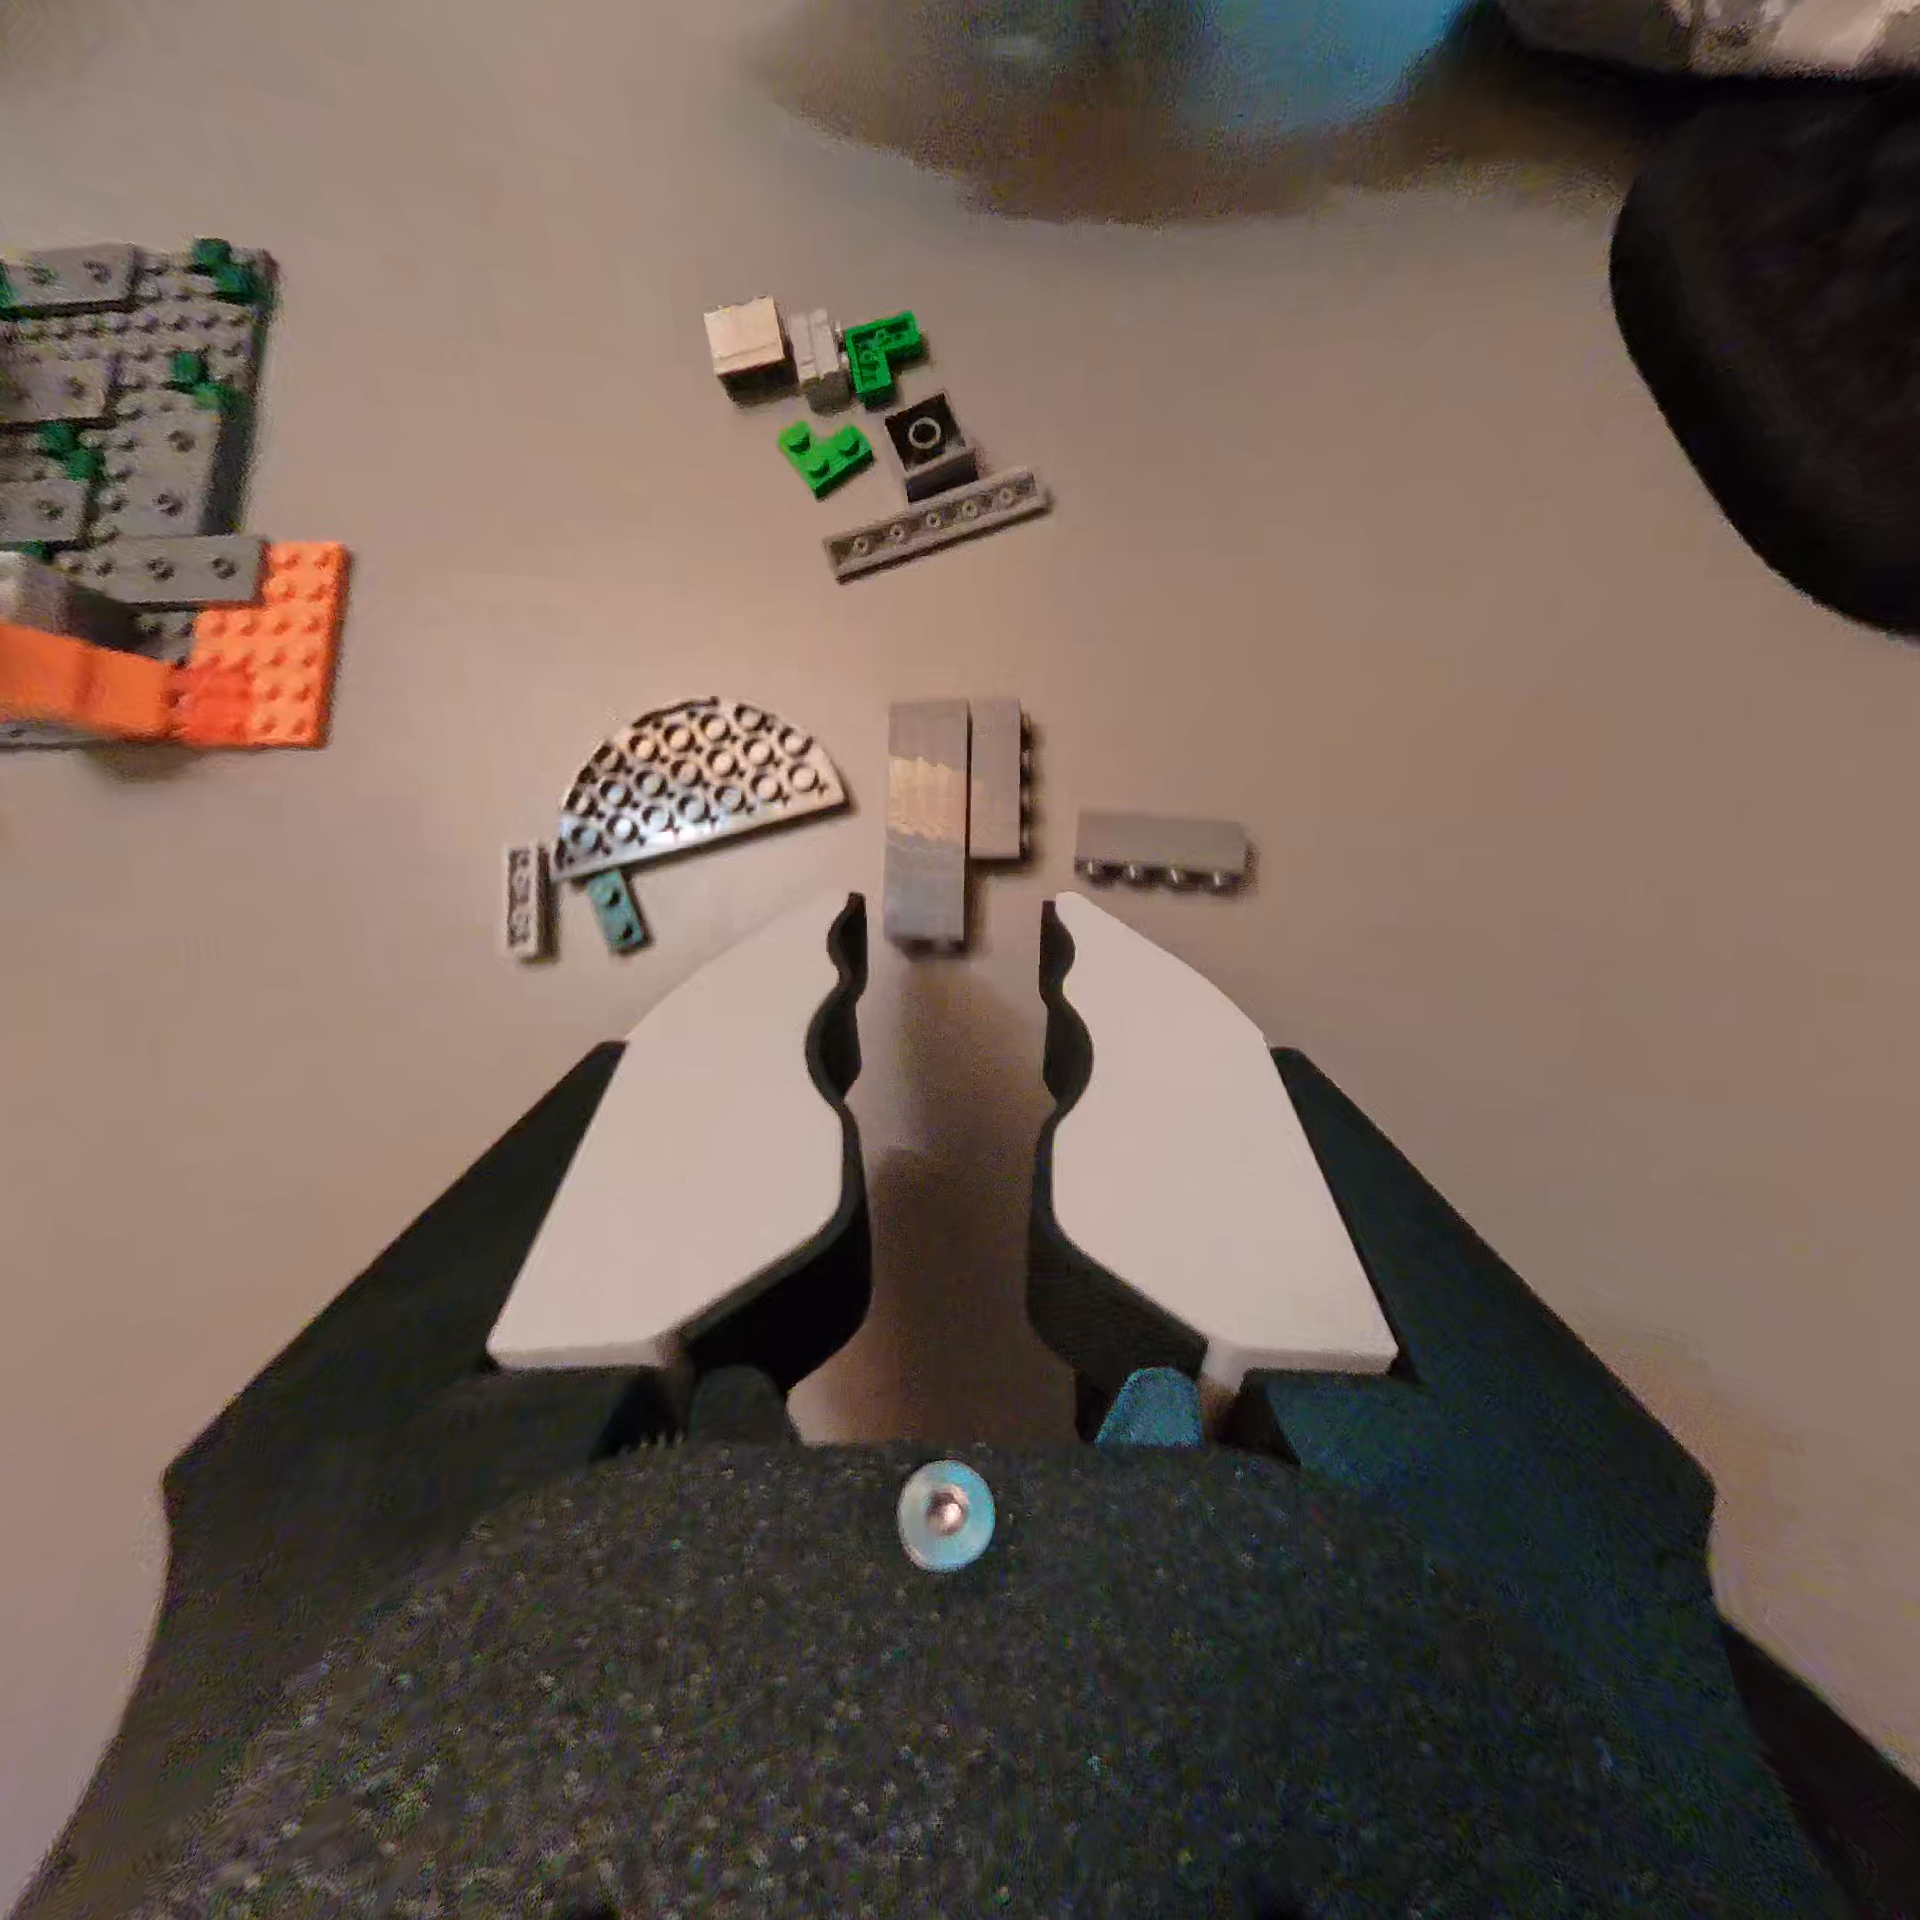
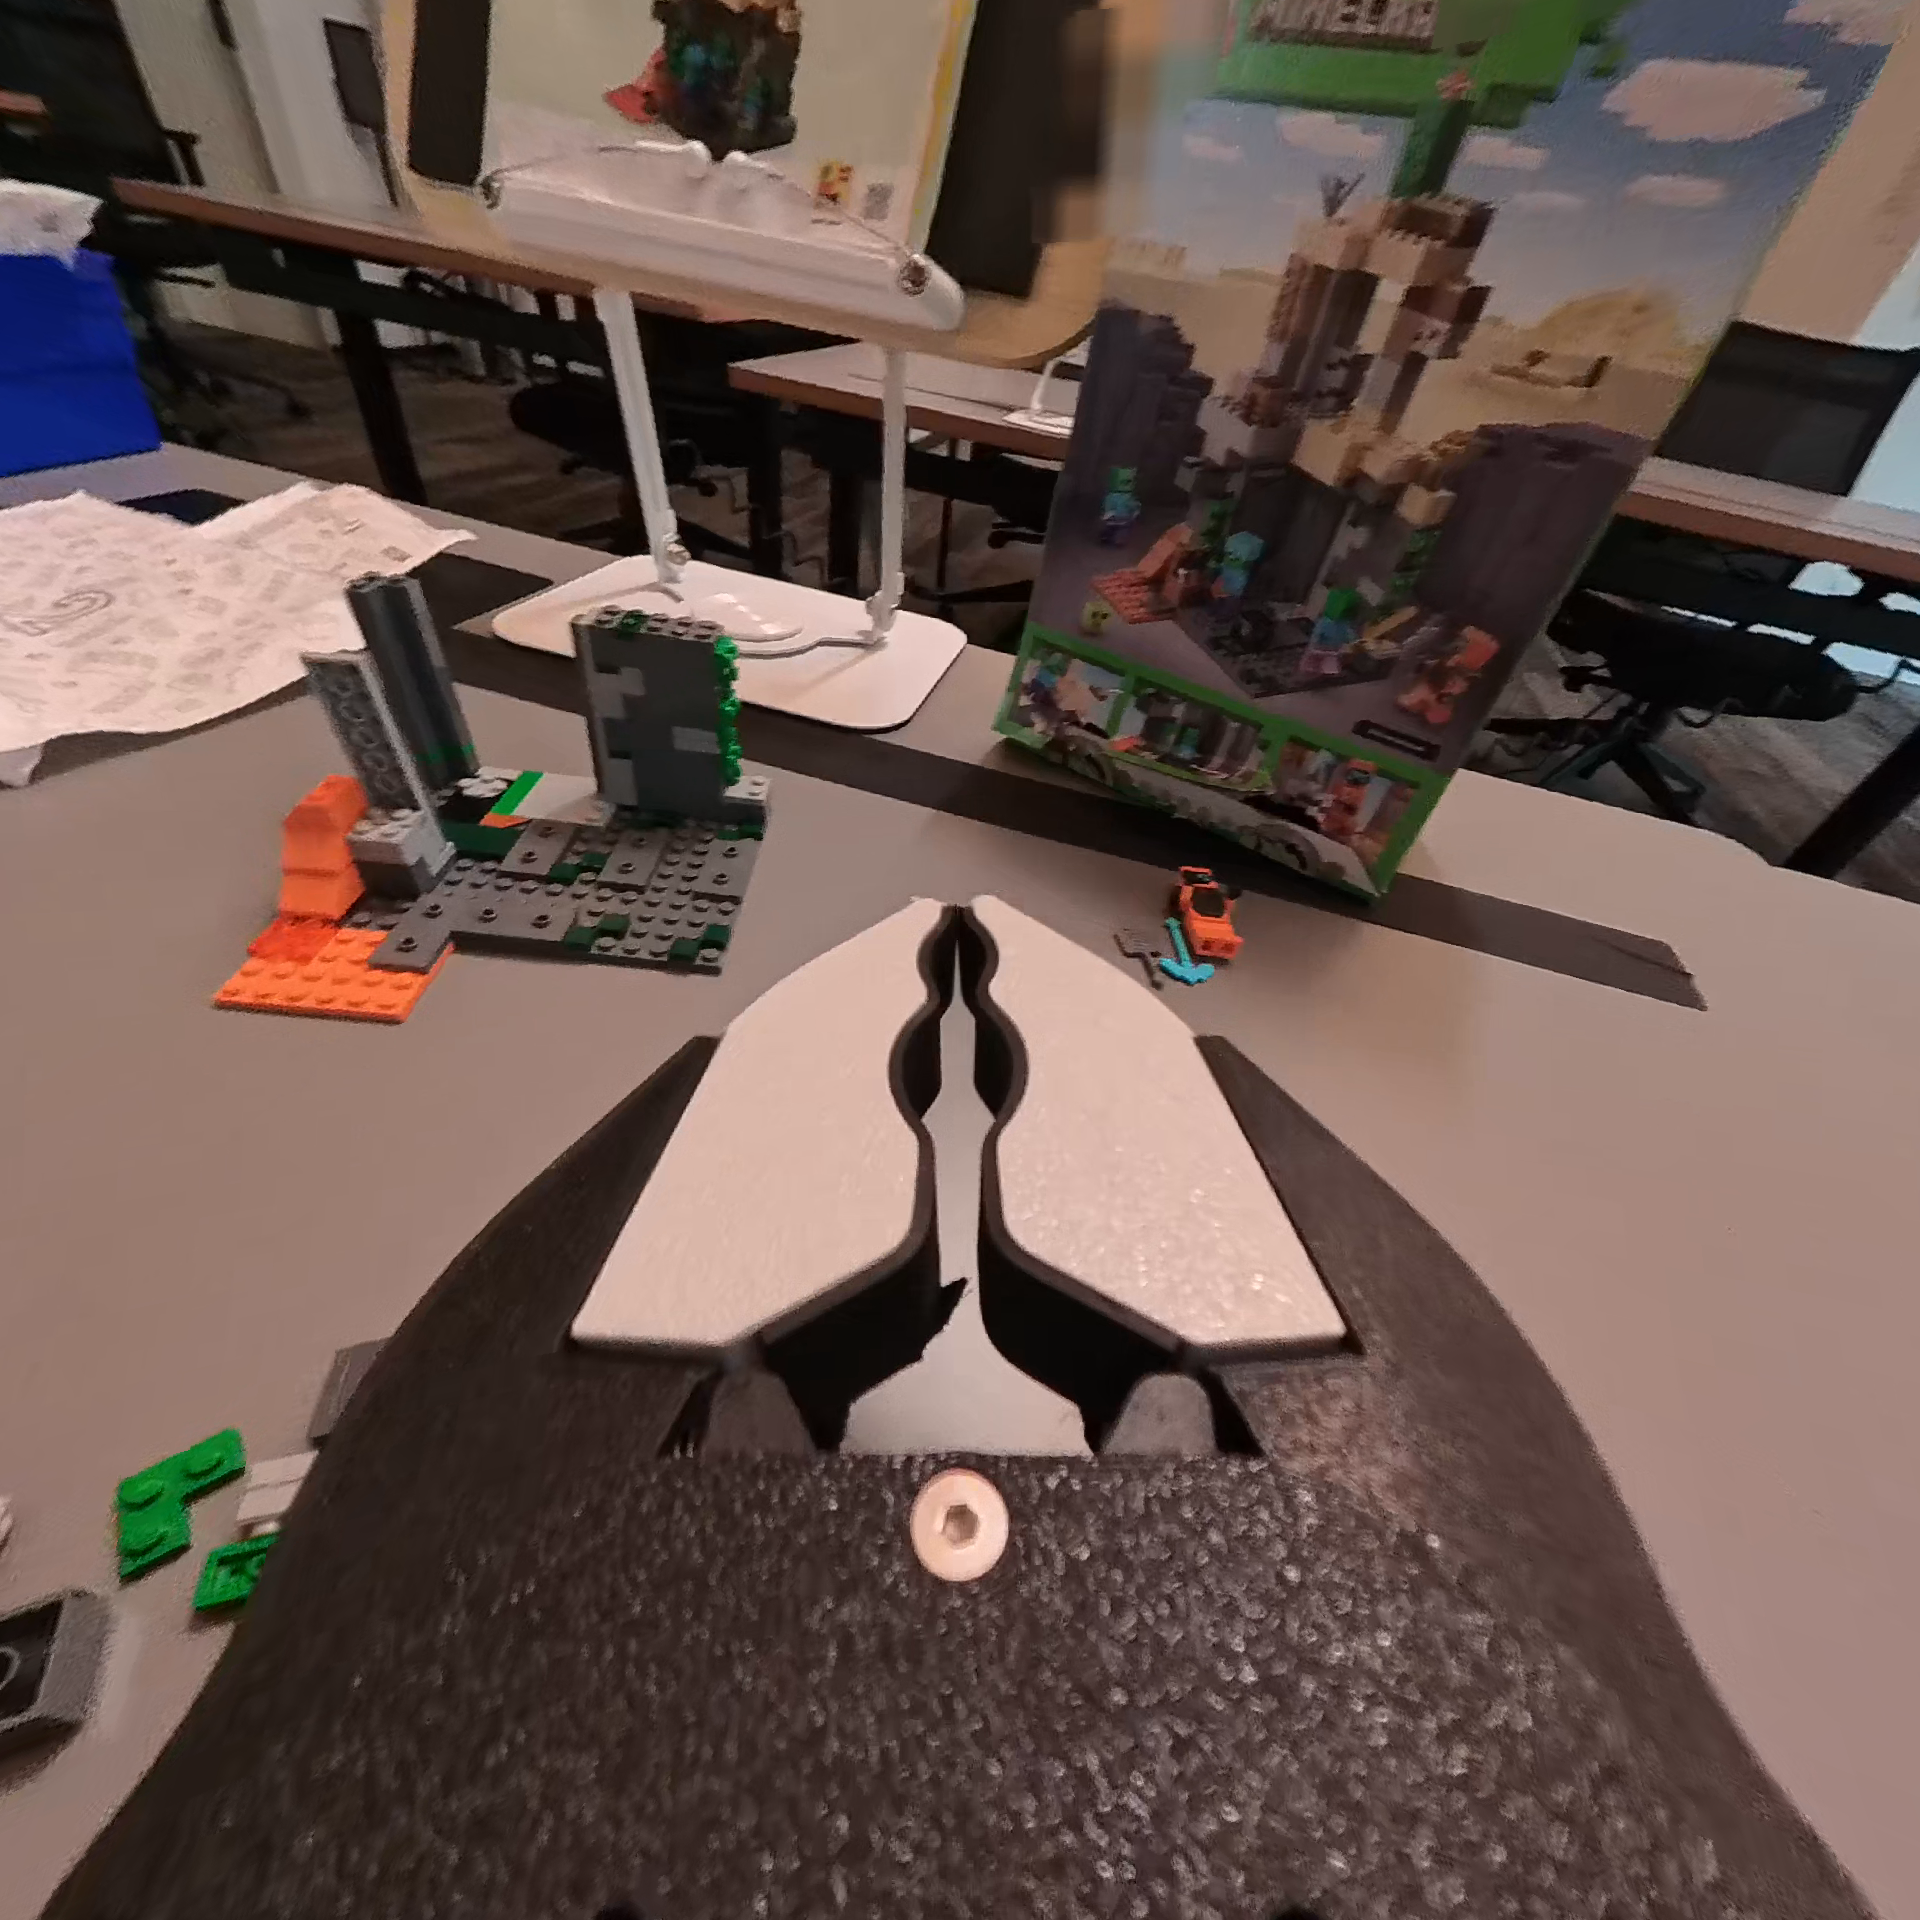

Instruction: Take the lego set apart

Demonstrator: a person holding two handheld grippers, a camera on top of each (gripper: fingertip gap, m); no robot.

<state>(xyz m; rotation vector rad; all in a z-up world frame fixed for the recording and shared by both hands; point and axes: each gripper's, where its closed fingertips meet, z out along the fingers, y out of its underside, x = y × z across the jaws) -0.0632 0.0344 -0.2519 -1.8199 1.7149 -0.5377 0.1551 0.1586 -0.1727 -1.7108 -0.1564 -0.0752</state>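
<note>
Lego set (image 2: pixel 499 821) — left of right claw (image 2: pixel 958 911)

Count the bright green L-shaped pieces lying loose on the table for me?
2: one green corner plate beside the small grey bricks, the other green corner plate just below-left. More may hide elsewhere.

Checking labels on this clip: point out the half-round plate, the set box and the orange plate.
Half-round plate (image 1: pixel 698 781), left wrist view, middle of its studded face.
Set box (image 2: pixel 1351 540), right wrist view, centre of its printed front.
Orange plate (image 2: pixel 332 977), right wrist view, its bare studded top at the build's near corner.
</note>
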